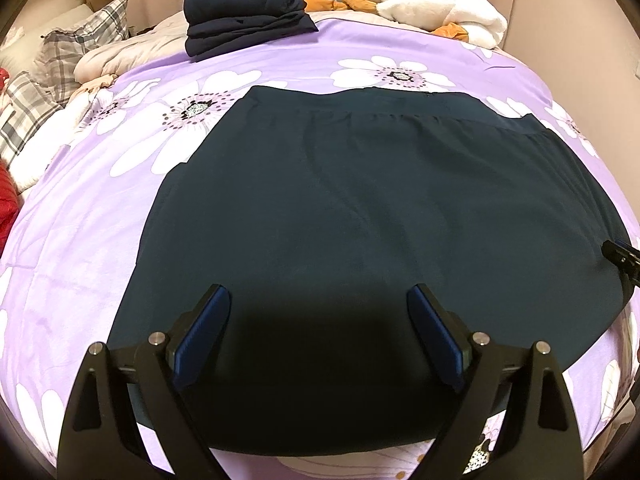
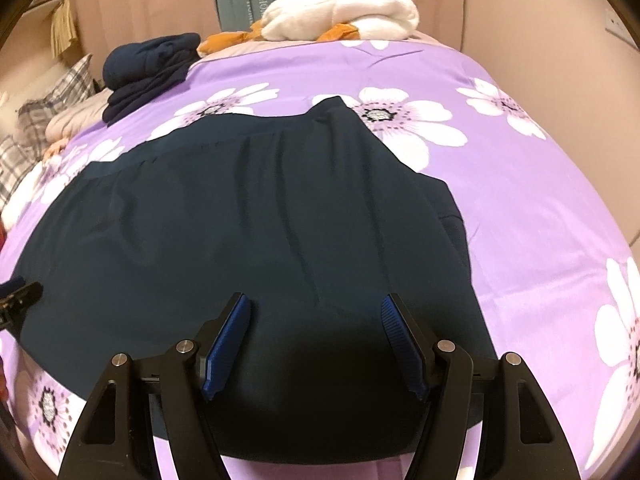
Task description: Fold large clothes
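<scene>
So far one dark folded garment (image 1: 244,12) sits at 11 o'clock on the bed (image 1: 100,220). Ahead, the dark skirt (image 1: 360,200) lies flat, unfolded; left gripper (image 1: 318,336) and right gripper (image 2: 316,340) hover open, empty

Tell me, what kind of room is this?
Most likely a bedroom. A purple flowered bedspread covers what looks like a bed, plaid pillows lie at one end, and a dark skirt is spread flat near a folded stack of dark clothes.
</scene>
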Demonstrator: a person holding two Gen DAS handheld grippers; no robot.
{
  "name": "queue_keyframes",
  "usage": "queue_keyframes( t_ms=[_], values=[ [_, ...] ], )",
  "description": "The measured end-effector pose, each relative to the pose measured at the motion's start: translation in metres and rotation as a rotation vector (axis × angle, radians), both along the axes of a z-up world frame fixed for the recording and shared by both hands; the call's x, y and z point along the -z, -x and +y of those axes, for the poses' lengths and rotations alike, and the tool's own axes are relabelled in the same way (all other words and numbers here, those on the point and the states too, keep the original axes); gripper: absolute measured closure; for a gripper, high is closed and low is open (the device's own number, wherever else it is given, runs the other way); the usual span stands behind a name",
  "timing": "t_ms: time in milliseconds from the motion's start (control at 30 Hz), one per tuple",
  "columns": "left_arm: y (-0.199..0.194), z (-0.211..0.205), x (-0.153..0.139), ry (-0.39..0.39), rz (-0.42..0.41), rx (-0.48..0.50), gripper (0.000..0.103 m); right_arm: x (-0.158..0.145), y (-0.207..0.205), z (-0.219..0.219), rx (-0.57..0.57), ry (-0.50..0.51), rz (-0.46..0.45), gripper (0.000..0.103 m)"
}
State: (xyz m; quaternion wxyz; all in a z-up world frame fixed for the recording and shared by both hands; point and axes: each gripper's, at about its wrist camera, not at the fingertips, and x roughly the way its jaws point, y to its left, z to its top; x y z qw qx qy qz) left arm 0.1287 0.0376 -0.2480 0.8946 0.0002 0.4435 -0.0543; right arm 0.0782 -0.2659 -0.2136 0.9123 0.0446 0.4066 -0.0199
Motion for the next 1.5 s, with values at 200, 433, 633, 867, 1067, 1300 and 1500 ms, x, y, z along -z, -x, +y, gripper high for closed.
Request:
queue_keyframes(
  t_ms=[200, 433, 633, 867, 1067, 1300, 1500],
  values=[
    [0.002, 0.006, -0.001, -0.006, 0.002, -0.015, 0.011, 0.0, 0.002, -0.003, 0.004, -0.011, -0.002, 0.036],
    [0.003, 0.015, -0.001, -0.011, 0.004, -0.03, 0.011, -0.001, 0.003, -0.008, 0.008, -0.019, -0.005, 0.036],
    [0.004, 0.018, -0.001, -0.015, 0.002, -0.03, 0.011, -0.001, 0.005, -0.012, 0.017, -0.02, -0.008, 0.036],
    [0.005, 0.019, -0.001, -0.016, 0.0, -0.03, 0.011, -0.002, 0.01, -0.013, 0.03, -0.014, -0.008, 0.036],
    [0.007, 0.021, -0.001, -0.016, -0.002, -0.029, 0.011, -0.002, 0.012, -0.018, 0.05, -0.001, -0.006, 0.036],
    [0.008, 0.022, -0.001, -0.016, -0.002, -0.031, 0.011, -0.002, 0.016, -0.022, 0.07, 0.011, 0.001, 0.036],
    [0.01, 0.027, -0.002, -0.02, -0.002, -0.037, 0.011, 0.001, 0.02, -0.026, 0.096, 0.016, 0.011, 0.034]
  ],
)
